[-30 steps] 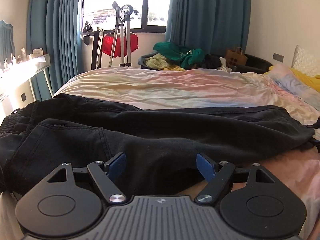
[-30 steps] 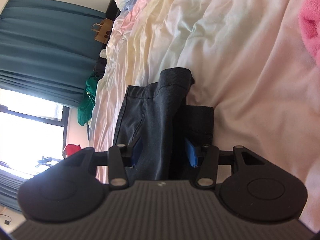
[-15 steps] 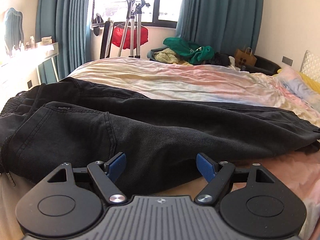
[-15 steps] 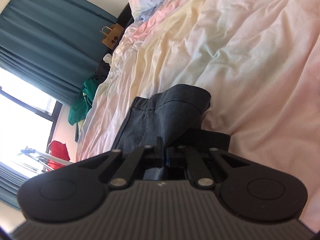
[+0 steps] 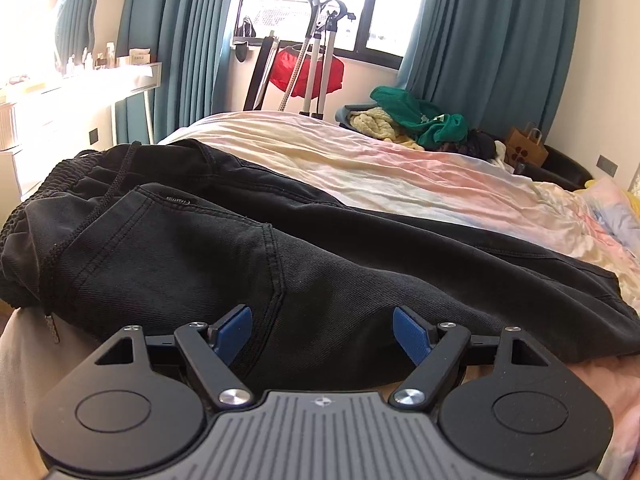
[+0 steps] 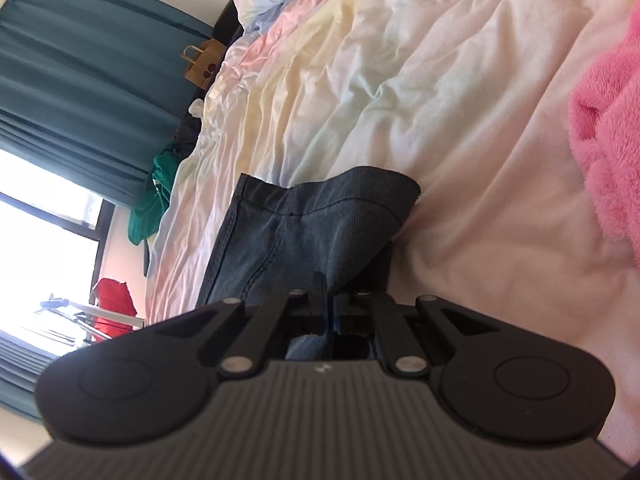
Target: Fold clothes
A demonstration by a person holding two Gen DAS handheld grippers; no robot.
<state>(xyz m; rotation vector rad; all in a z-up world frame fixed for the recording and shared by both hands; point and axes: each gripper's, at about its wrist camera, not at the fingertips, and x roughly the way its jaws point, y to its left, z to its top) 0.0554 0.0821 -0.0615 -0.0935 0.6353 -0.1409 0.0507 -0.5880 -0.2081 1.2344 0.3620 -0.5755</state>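
Black trousers (image 5: 320,256) are spread lengthwise across the bed (image 5: 400,176). The left claw (image 5: 322,334) is held wide open, empty, at the seat; the right claw (image 6: 326,312) is clamped — apparently on the hem. Soft, limp, fairly heavy cloth — best gripped at waistband and hems.

Blown-out window (image 5: 304,4) glare, fisheye-warped edges
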